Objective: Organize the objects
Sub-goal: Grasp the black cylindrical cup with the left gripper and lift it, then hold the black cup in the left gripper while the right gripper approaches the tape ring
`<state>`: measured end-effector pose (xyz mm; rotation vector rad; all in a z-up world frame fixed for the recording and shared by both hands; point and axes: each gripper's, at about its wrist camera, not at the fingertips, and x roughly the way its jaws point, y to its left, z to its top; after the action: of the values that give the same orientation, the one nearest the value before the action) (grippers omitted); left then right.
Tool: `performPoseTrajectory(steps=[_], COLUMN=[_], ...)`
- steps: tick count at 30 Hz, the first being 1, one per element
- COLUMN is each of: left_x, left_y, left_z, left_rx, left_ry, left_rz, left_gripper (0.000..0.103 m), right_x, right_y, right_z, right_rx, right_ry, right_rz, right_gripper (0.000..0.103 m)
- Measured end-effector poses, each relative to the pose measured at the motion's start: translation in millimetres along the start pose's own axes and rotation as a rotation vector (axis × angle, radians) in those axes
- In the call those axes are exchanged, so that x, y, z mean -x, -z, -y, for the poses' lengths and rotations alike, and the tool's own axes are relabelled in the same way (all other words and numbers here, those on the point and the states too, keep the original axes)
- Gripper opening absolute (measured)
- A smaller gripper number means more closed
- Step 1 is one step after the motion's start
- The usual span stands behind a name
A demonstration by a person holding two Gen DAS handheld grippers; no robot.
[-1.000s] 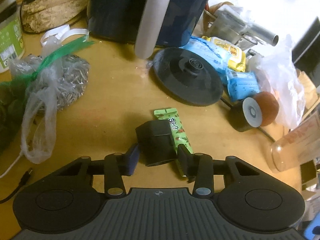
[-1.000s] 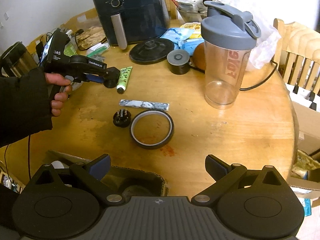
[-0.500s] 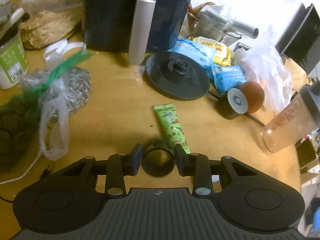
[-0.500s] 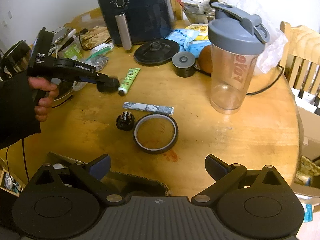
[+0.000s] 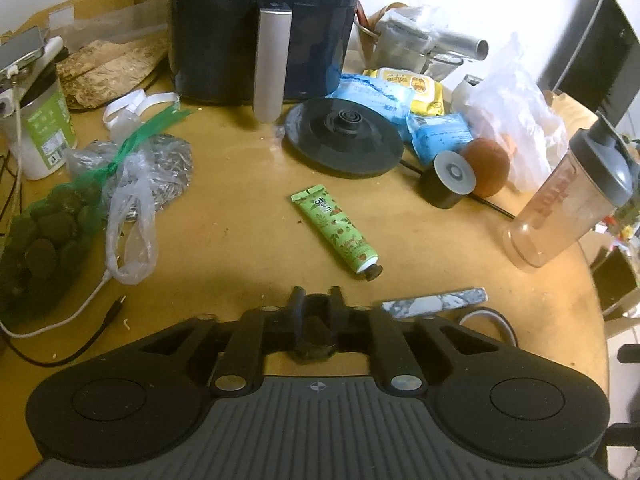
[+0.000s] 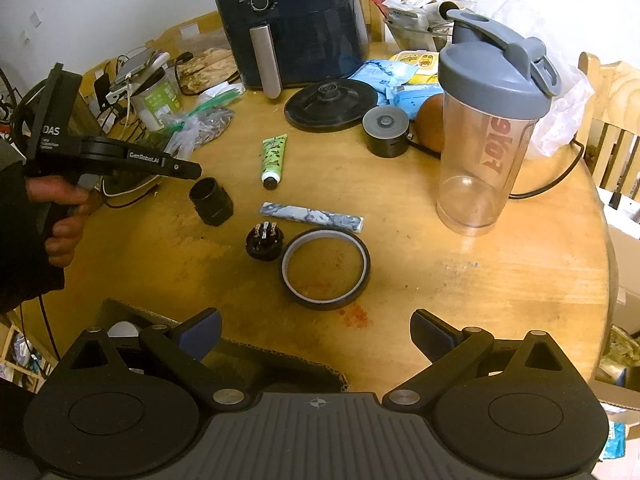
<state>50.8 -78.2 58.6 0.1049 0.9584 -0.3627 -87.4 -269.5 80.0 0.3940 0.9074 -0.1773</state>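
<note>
Cluttered and round, the wooden table (image 6: 500, 280) carries everything in sight, with a dark air fryer (image 6: 296, 20) standing at its far edge against a white wall.

Far left in the right wrist view, a person's hand (image 6: 60, 208) in a dark sleeve holds the left gripper (image 5: 316, 312). Its jaws have just been closing and are clamped on a black cylindrical cap (image 6: 211, 201), which hangs clear of the table just beyond the fingertips, open end up. In the left wrist view the cap (image 5: 316, 336) sits dark between the narrowed fingers.

Beyond and left of that gripper lie a green net bag of dark round things (image 5: 44, 236), a clear plastic bag (image 5: 132, 216) and a white-and-green tub (image 5: 40, 128).

Ahead and slightly right of its tips lies a green tube (image 5: 336, 232), cap pointing toward the gripper. Right of the tips, close by, is a marbled grey bar (image 5: 434, 304), and past it the rim of a tape roll (image 6: 324, 268). A small black pronged plug piece (image 6: 265, 243) touches the roll's left side.

Farther off are a black round lid (image 5: 344, 140), a short black puck (image 5: 448, 180) beside a brown fruit (image 5: 486, 166), and a clear shaker bottle (image 6: 486, 140) with a grey lid.

Nearest, the right gripper (image 6: 316, 332) hovers with jaws spread wide and empty over the table's near edge and a cardboard box (image 6: 248, 360).
</note>
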Motion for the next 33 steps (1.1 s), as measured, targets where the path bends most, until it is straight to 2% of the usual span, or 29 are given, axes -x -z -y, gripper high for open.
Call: performPoseTrajectory(steps=[1,3,8,14,15,16,18,33], left_x=[1.0,1.3,-5.7,-15.5,-18.9,-22.7,-27.4,-15.0], left_y=[1.4,3.5,5.1,8.8,10.0,11.1,12.4,17.6], left_z=[0.7,2.3,4.8,17.0,18.4,19.3,19.1,19.0], left_rx=[-0.001,-0.012,-0.018,-0.101,-0.116,-0.128,-0.134,-0.124], left_ry=[-0.003,-0.021,-0.028,-0.037,-0.048,-0.059,-0.068,-0.086], left_rz=[0.004,0.015,-0.005,-0.020,-0.027,-0.038,-0.051,-0.059], left_gripper=[0.045,0.055,0.055,0.054,0.052,0.045,0.038,0.037], right_x=[0.2,0.8,2.8,7.5,8.4,9.3,11.2,16.0], right_y=[0.4,1.0,2.9,7.6,8.5,9.5,11.3,19.0], right_z=[0.1,0.0,0.0,2.6,3.3,3.7,4.5,9.4], right_rx=[0.001,0.002,0.007,-0.003,-0.006,-0.009,-0.011,-0.025], right_ry=[-0.001,-0.004,-0.007,0.000,0.002,0.003,0.005,0.001], right_rz=[0.001,0.002,0.002,0.007,0.007,0.008,0.010,0.017], right_gripper=[0.100,0.100,0.100,0.100,0.100,0.100,0.100,0.100])
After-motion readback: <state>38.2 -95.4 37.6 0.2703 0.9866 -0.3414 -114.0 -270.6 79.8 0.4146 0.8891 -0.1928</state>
